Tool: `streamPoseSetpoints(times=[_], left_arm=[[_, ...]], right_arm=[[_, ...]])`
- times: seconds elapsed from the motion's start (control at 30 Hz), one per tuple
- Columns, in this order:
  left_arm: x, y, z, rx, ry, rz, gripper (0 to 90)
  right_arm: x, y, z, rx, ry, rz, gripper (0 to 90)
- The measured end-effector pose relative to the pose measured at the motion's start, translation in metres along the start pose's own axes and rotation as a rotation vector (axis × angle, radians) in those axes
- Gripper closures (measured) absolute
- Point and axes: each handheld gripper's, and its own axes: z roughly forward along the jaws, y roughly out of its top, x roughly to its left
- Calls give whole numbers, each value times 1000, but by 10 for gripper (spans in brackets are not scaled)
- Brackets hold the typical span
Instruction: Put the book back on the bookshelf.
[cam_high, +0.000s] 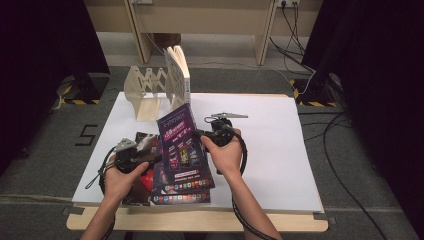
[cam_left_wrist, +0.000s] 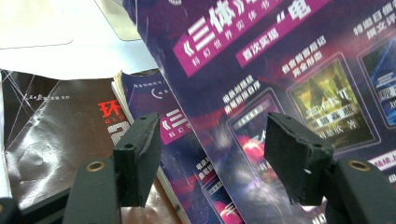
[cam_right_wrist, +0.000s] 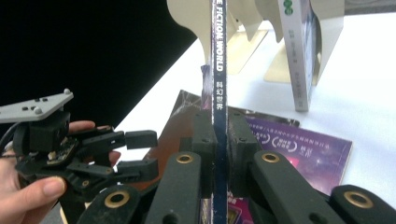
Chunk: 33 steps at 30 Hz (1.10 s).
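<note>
The purple magazine (cam_high: 181, 149) is up off the stack, tilted with its top edge leaning toward the far side of the tabletop (cam_high: 280, 150). The right hand-held gripper (cam_high: 202, 134) has it clamped by the right-hand edge. In the right gripper view the two black pads are squeezed tight on the spine (cam_right_wrist: 218, 93), which runs straight up between them, so that one's fully closed on it.

The left hand-held gripper (cam_high: 150, 159) sits at the magazine's lower left edge. Its jaws are spread wide, and in the left gripper view the cover (cam_left_wrist: 280, 79) fills the background behind the two pads, which press on nothing.

Under the lifted one there's another purple magazine (cam_high: 180, 192) lying flat near the front edge, plus a dark-covered magazine (cam_left_wrist: 51, 126) with red lettering to its left.

Farther back on the left stands a cream accordion-style book rack (cam_high: 145, 90), with a white book (cam_high: 181, 75) standing upright at its right end.
</note>
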Motion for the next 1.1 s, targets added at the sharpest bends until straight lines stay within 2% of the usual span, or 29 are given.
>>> streamPoseSetpoints(times=[0.2,0.8,0.97,1.1], left_arm=[[0,1,-2,-11,3,-4,360],[3,2,-2,-15,7,-6,366],[2,3,-3,-38,-4,-13,374],[2,4,-3,-48,-14,-36,374]], right_arm=[[5,4,3,-54,-20,-28,849],[13,16,13,-107,-49,-68,850],[17,19,14,-129,-59,-81,850],[20,20,15,-152,-66,-93,849]])
